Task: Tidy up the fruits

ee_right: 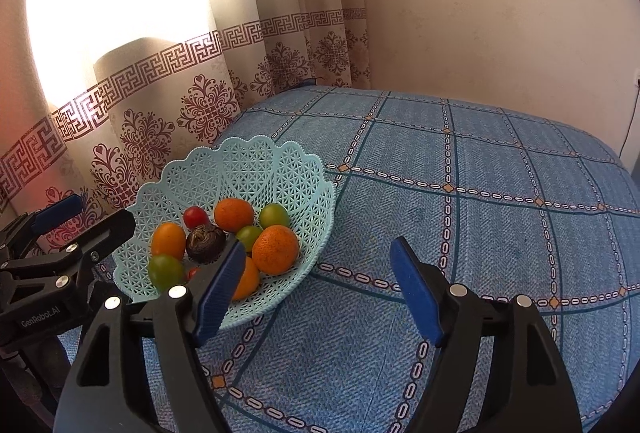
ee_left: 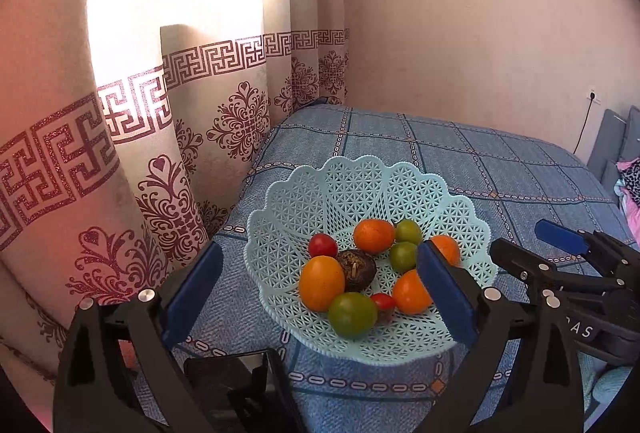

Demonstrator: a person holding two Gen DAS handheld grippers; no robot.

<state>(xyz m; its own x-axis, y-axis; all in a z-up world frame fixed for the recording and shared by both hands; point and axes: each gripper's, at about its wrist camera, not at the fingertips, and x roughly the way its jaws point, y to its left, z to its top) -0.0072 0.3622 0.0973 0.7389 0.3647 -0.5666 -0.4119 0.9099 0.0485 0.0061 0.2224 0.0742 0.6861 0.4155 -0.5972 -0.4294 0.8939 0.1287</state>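
A pale blue lattice basket (ee_left: 352, 181) (ee_right: 256, 169) rests on the blue checked bedspread and holds several fruits: orange ones (ee_left: 321, 283) (ee_right: 275, 249), green ones (ee_left: 352, 314) (ee_right: 274, 215), small red tomatoes (ee_left: 322, 244) (ee_right: 195, 217) and a dark brown fruit (ee_left: 355, 269) (ee_right: 205, 243). My left gripper (ee_left: 316, 293) is open in front of the basket, nothing between its blue pads. My right gripper (ee_right: 320, 293) is open too, just right of the basket, its left pad (ee_right: 220, 289) overlapping the basket's near rim in view.
The bedspread (ee_right: 480, 213) stretches to the right and far side. Patterned curtains (ee_left: 132, 153) hang close on the left against a bright window. A plain wall (ee_left: 480, 33) stands behind, and pink clothing (ee_left: 630, 185) lies at the far right.
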